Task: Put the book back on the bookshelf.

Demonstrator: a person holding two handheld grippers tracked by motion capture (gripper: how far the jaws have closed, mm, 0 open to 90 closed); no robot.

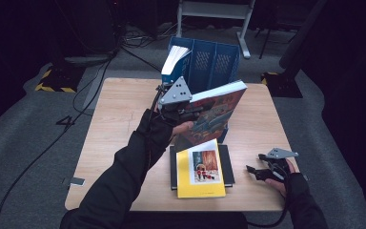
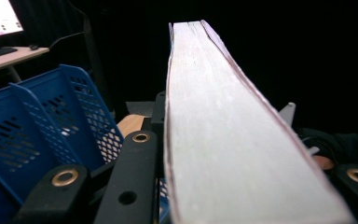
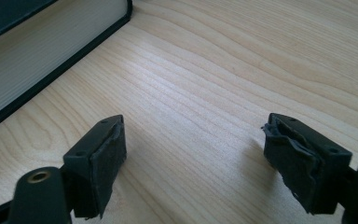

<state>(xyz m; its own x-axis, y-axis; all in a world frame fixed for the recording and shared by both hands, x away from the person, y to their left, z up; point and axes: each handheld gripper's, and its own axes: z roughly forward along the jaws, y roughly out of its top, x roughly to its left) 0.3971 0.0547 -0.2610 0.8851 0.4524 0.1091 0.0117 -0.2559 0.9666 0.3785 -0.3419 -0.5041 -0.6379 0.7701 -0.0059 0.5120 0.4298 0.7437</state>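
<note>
My left gripper (image 1: 192, 112) is shut on a thick book with a painted cover (image 1: 218, 113), held tilted in the air over the middle of the wooden table (image 1: 119, 124). In the left gripper view the book's white page edge (image 2: 223, 140) runs away between the black jaws. A yellow book (image 1: 200, 169) lies on a black book (image 1: 228, 162) near the table's front edge. My right gripper (image 1: 252, 172) rests at the front right, open (image 3: 196, 163), with bare wood between its pads. The black book's page edge (image 3: 37, 51) lies to its left.
A blue slotted file rack (image 1: 214, 62) (image 2: 37, 135) stands at the table's far edge, just behind the lifted book, with a white-paged book (image 1: 174, 59) leaning in its left slot. Cables and a table frame are on the floor beyond.
</note>
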